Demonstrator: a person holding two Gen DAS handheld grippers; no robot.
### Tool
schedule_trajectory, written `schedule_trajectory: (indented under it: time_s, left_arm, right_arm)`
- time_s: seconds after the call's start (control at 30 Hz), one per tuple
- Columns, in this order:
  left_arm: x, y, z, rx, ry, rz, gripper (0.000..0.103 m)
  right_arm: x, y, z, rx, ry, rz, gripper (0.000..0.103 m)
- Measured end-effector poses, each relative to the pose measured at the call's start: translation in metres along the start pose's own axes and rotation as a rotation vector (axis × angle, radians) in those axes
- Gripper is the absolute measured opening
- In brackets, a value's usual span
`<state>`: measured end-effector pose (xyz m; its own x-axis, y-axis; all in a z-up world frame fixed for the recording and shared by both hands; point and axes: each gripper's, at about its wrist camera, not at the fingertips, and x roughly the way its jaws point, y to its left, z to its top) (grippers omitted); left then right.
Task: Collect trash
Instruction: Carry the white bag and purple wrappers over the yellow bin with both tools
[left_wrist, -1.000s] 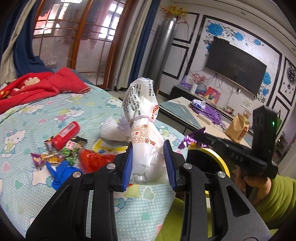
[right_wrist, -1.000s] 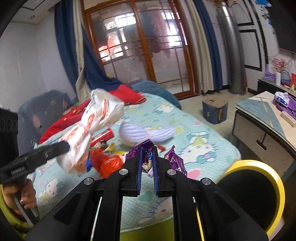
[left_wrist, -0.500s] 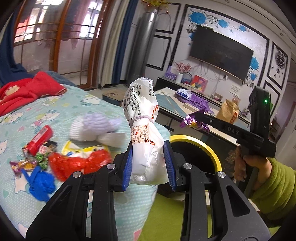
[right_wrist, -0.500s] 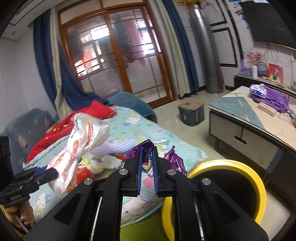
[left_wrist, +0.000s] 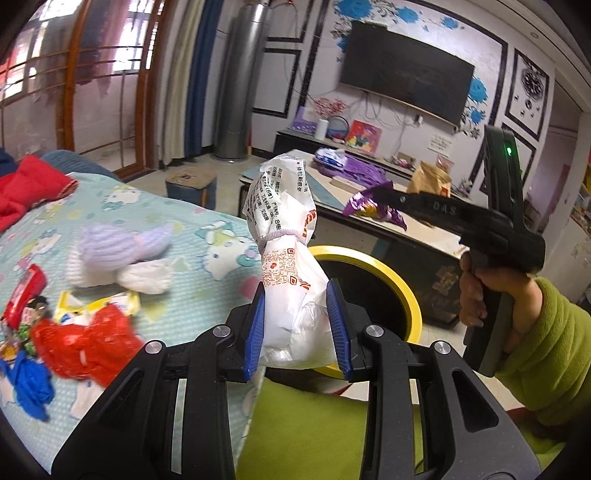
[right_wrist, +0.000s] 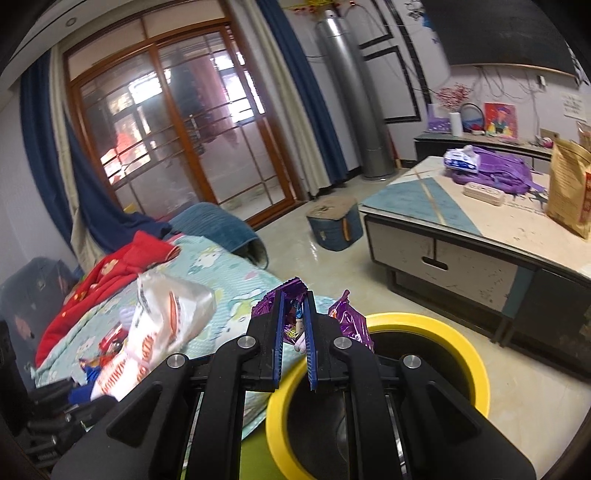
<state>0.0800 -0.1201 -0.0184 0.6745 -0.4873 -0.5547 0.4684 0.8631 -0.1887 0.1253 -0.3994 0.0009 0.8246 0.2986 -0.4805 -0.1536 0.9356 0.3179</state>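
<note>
Clamping white bag (left_wrist: 291, 280) in left gripper (left_wrist: 297, 328), right gripper (right_wrist: 294, 343) pinching purple wrapper (right_wrist: 351, 321) above yellow-rimmed bin (right_wrist: 436, 325)

White printed bag (left_wrist: 286, 258) upright, purple wrapper (right_wrist: 349, 325) above yellow-rimmed black bin (right_wrist: 476, 373), red wrapper (left_wrist: 85, 339) on bedspread

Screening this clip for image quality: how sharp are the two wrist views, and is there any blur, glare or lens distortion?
Left wrist view: the white bag in the left gripper is sharp; the bedsheet and red wrapper smear with motion blur. Right wrist view: the purple wrapper and yellow bin are fairly crisp; the white bag is blurred, the window bright. Both show fisheye bending and dark corners.
</note>
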Motion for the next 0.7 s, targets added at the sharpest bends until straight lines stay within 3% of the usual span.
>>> schedule_trajectory:
  time_s: [0.7]
  left_arm:
    - [0.073,-0.033,-0.009,0.037,0.127,-0.119,0.025]
  right_arm:
    - [0.010,-0.041,-0.003,0.122,0.036,-0.097,0.010]
